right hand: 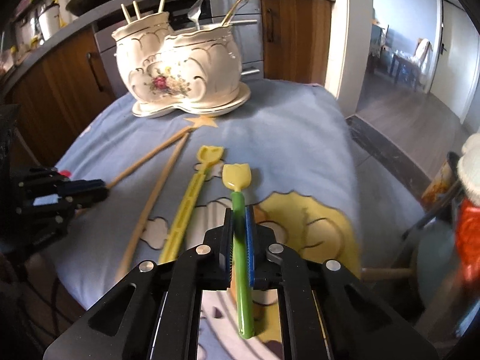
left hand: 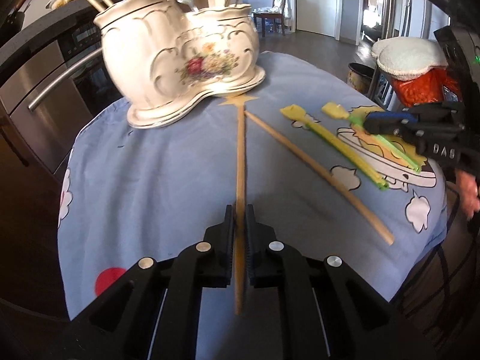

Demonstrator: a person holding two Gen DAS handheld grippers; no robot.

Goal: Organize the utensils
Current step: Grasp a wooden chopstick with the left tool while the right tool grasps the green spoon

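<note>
**Wooden chopstick and green spoon pinched, one in each gripper**

Wooden chopstick [left hand: 240, 180] runs up the middle of the left wrist view, pinched between the nearly closed fingers of the left gripper [left hand: 239, 219]; its near end pokes out behind the pads and its tip points at the ceramic holder [left hand: 180, 63]. A second chopstick [left hand: 318, 174] lies loose on the blue cloth [left hand: 150, 180], its tip near the first one's. Motion blur softens the holder and the utensils standing in it, whose tops are cut off by the frame. At the right edge the right gripper [left hand: 387, 123] covers part of the green spoon [left hand: 396, 147], so its grip is hard to read there; the yellow spoon [left hand: 336, 144] lies just beside.

From the right wrist view, the right gripper [right hand: 239, 213] clamps the green spoon [right hand: 240, 210] by its handle, the yellow bowl ahead of the fingers. The yellow spoon [right hand: 192, 198] rests on the cloth to its left, then the loose chopstick [right hand: 156, 192]. The left gripper [right hand: 87, 193] sits at the left edge, hiding the end of its chopstick [right hand: 150, 157]. Forks and sticks in the holder [right hand: 180, 69] show more fully here.
</note>
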